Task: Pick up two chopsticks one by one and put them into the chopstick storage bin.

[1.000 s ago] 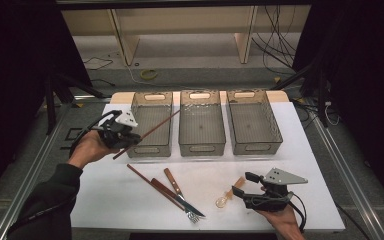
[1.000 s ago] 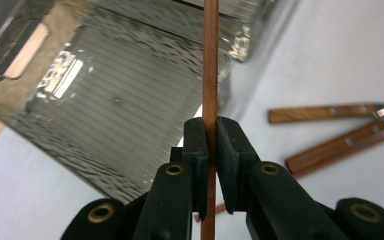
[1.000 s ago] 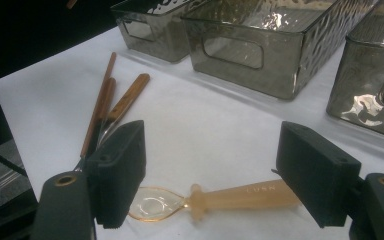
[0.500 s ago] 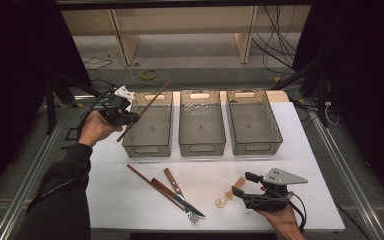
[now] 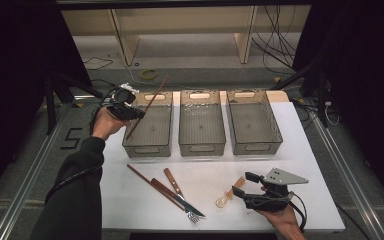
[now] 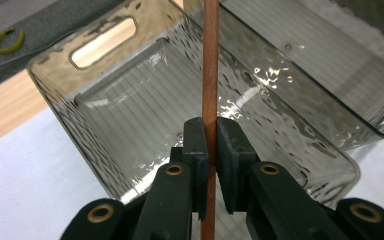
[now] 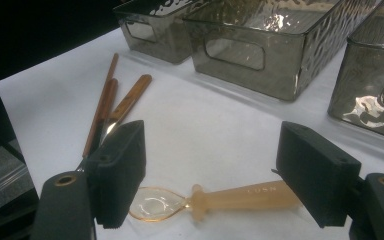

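1. Fingers (image 6: 227, 150) of the left gripper (image 6: 211, 165) are clamped narrow on a single brown chopstick (image 6: 210, 75), which runs straight up between the pads and out past them at 12 o'clock.
2. From above, that chopstick (image 5: 147, 107) slants over the left bin (image 5: 150, 148), its far tip toward 1 o'clock past the bin's back rim, its near end low at 7 o'clock; the left gripper (image 5: 130, 111) sits at the bin's 9 o'clock edge.
3. To do this well, I judge the stick should be tipped flatter and aligned with the bin's long axis before release, so neither end hangs on a rim.
4. Lower the near end close to the bin floor, then open; a drop from height could bounce it out.
5. Fingers (image 7: 120, 172) of the right gripper (image 7: 210, 185) stand wide, straddling an amber spoon (image 7: 215, 200) on the white desk (image 7: 205, 125) without pressing it.
6. At 10 o'clock from the spoon lie a second chopstick (image 7: 100, 105), a wooden-handled knife (image 7: 127, 100) and a fork (image 5: 175, 197), well apart from the bins.
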Available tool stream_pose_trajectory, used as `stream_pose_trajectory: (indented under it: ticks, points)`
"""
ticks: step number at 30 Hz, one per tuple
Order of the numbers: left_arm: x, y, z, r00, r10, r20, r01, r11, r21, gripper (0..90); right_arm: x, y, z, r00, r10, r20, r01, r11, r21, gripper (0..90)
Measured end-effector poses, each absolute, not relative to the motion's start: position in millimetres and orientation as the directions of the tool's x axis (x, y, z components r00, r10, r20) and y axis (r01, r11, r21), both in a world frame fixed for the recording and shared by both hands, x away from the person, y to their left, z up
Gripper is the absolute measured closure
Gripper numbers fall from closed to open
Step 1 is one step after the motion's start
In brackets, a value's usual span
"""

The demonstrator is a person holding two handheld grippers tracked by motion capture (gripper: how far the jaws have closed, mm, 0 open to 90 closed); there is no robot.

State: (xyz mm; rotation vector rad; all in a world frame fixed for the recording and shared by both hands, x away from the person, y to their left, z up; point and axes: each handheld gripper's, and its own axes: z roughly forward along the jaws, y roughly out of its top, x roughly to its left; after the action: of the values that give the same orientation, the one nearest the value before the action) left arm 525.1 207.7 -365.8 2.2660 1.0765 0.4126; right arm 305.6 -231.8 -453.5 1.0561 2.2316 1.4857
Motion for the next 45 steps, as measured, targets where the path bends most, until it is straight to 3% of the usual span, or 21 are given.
stream_pose_trajectory:
  ticks: [27, 36, 45]
  points:
    - [532.4, 206.7, -410.5, 0.581, 0.814, -0.034, 0.678, -0.46, 0.574, 81.2, 305.6, -231.8, -453.5, -0.704, 0.688, 0.175, 0.427, 0.213, 0.879, 28.9]
    - [527.2, 205.0, -399.3, 0.597, 0.8, -0.058, 0.668, -0.456, 0.588, 53.6, 305.5, -231.7, -453.5, -0.704, 0.688, 0.175, 0.427, 0.213, 0.879, 28.9]
    - [500.1, 191.9, -375.6, 0.705, 0.709, 0.016, 0.557, -0.568, 0.605, 36.5, 305.1, -231.5, -453.3, -0.705, 0.688, 0.173, 0.425, 0.214, 0.88, 28.9]
